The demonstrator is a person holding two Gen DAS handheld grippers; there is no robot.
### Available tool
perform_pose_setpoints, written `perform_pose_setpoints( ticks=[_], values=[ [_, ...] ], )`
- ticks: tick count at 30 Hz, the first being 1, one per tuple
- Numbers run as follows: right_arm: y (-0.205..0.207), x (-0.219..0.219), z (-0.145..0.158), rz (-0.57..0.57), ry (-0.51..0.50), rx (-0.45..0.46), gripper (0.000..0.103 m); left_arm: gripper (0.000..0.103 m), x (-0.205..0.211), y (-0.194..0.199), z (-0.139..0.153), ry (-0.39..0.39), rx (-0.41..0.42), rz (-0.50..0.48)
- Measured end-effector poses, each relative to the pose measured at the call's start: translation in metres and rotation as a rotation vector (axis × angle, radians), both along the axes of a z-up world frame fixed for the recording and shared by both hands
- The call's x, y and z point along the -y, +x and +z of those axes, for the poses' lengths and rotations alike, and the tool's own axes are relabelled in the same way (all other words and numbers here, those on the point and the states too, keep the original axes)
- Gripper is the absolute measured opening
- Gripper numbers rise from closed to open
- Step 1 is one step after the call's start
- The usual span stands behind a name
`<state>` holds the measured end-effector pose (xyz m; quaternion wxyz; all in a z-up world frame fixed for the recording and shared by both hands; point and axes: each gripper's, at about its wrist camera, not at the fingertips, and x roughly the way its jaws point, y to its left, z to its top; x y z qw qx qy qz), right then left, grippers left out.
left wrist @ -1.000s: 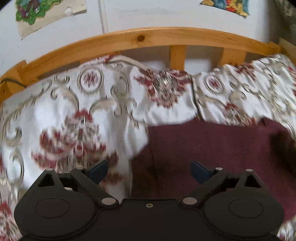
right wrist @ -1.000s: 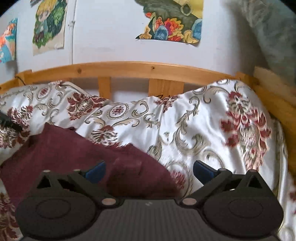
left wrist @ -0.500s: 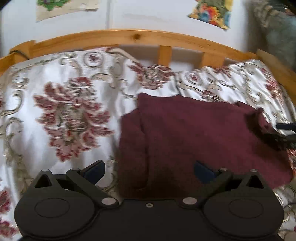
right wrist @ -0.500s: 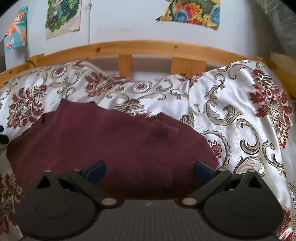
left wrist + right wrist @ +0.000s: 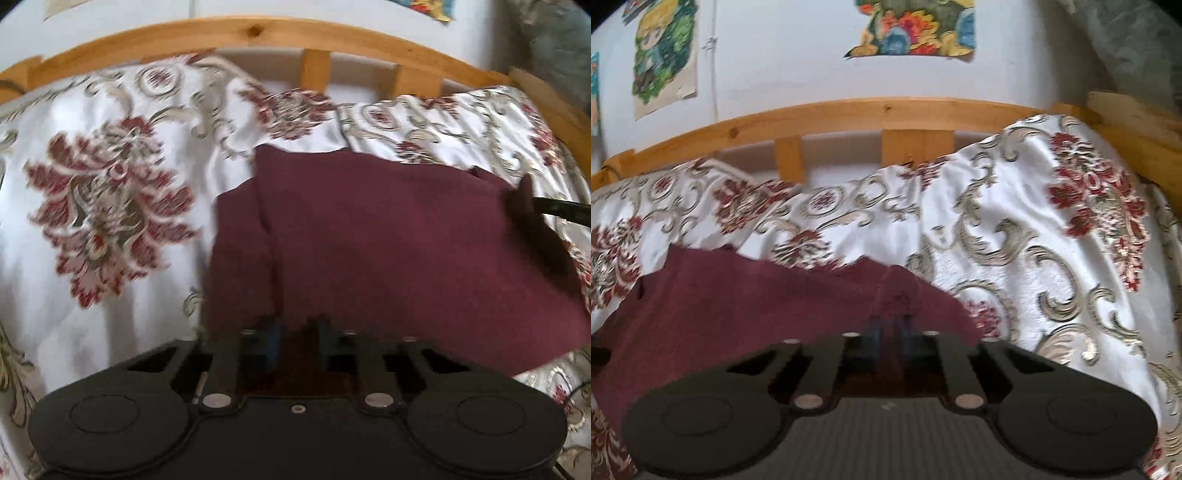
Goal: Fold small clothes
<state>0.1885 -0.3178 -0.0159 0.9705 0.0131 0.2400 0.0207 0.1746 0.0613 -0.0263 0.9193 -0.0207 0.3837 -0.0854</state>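
Note:
A dark maroon knitted garment (image 5: 388, 236) lies on a white bedspread with red flowers; it also shows in the right wrist view (image 5: 757, 299). My left gripper (image 5: 297, 339) is shut on the garment's near edge, towards its left side. My right gripper (image 5: 892, 328) is shut on the garment's near edge at its right end, where the cloth bunches up between the fingers. The right gripper's dark tip (image 5: 557, 208) shows at the garment's right end in the left wrist view. A folded layer edge runs down the garment's left part.
The floral bedspread (image 5: 103, 206) covers the bed, with rumpled folds (image 5: 1015, 229) behind and to the right of the garment. A wooden bed rail (image 5: 258, 33) with slats runs along the back, against a white wall with posters (image 5: 916, 29).
Both grippers went from wide open to shut on the garment's near edge. Both views shifted and are blurred with motion.

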Motion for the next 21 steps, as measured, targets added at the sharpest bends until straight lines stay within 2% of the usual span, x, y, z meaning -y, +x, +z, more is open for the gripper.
perform_pose_setpoints(
  ticks=[2, 7, 11, 18, 20, 21],
  values=[
    [0.002, 0.006, 0.001, -0.041, 0.000, 0.004, 0.005, 0.007, -0.006, 0.001, 0.000, -0.029, -0.005, 0.024],
    [0.009, 0.022, -0.007, -0.105, 0.013, -0.027, 0.005, 0.005, -0.005, -0.003, 0.001, -0.023, 0.003, 0.055],
    [0.014, 0.020, -0.016, -0.104, -0.036, -0.052, 0.005, 0.005, -0.003, -0.016, 0.008, 0.002, 0.025, 0.061],
    [0.018, 0.012, -0.019, -0.106, -0.088, -0.087, 0.006, 0.005, -0.007, -0.015, 0.003, -0.008, -0.015, 0.073],
    [0.017, 0.012, -0.019, -0.119, -0.093, -0.100, 0.022, 0.007, -0.008, -0.014, 0.002, -0.009, -0.019, 0.070],
    [0.016, 0.013, -0.020, -0.124, -0.092, -0.107, 0.043, 0.012, -0.008, -0.014, 0.001, -0.014, -0.021, 0.066]
  ],
)
